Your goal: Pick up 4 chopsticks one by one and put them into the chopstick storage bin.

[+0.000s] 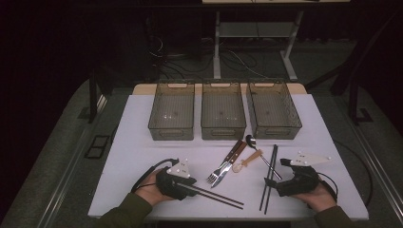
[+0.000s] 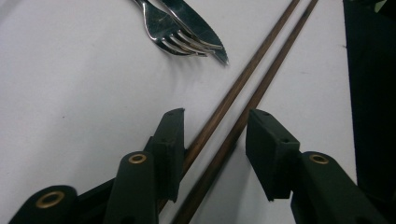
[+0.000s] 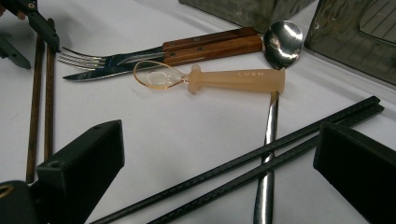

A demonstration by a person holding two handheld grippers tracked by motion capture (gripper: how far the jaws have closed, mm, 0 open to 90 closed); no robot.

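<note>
A pair of brown chopsticks point(image 1: 218, 197) lies near the table's front edge. My left gripper point(image 1: 190, 186) is low over their near end. In the left gripper view the brown chopsticks point(image 2: 253, 60) run between the jaws of my left gripper point(image 2: 215, 114), which is open, with the right pad a little apart from them. A pair of black chopsticks point(image 1: 269, 178) lies at the front right. My right gripper point(image 1: 272, 183) stands at them, and in its own view my right gripper point(image 3: 219, 135) is wide open with the black chopsticks point(image 3: 210, 170) lying between the jaws on the table.
A fork and knife point(image 1: 223, 166) with wooden handles lie mid-table, beside a peach plastic spoon point(image 1: 247, 161) and a metal spoon point(image 1: 251, 140). Three grey bins point(image 1: 172, 133) point(image 1: 223, 133) point(image 1: 274, 132) stand in a row at the back of the white table point(image 1: 142, 156).
</note>
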